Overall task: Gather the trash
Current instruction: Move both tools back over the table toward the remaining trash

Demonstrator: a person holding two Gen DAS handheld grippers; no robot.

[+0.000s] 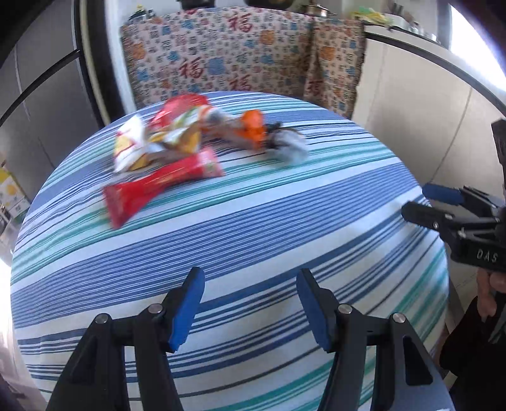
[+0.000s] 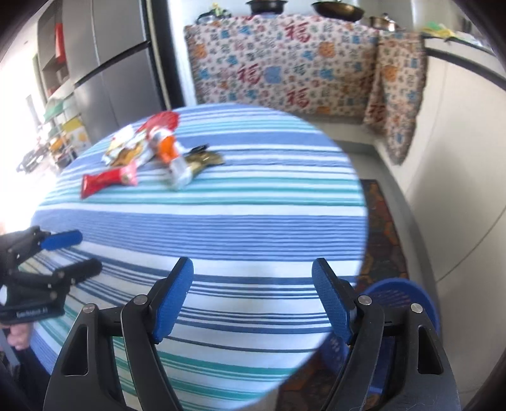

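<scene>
Striped cloth, blue, teal and white, covers the round desk; behind it at twelve o'clock a patterned fabric printed with red characters drapes over a cabinet, with pans sitting on top; a grey refrigerator stands at ten o'clock in the right wrist view, and a pale counter front curves along at three o'clock; on the floor past the desk's edge, at about five o'clock, sits a blue basket on a dark patterned rug.

Trash lies bunched on the far half of the desk, toward eleven o'clock from both grippers; nearest is a red wrapper, its long axis running from seven o'clock up to two o'clock in the left wrist view, the pink end at the upper right; behind it a heap of white and yellow wrappers overlaps a red packet; to the right an orange wrapper and a crumpled whitish piece trail toward three o'clock; motion blur smears the details.

Both tools hover over the near edge, well apart from the trash; the left gripper is spread wide with nothing between its blue pads, and the right gripper is likewise released, grasping nothing.
</scene>
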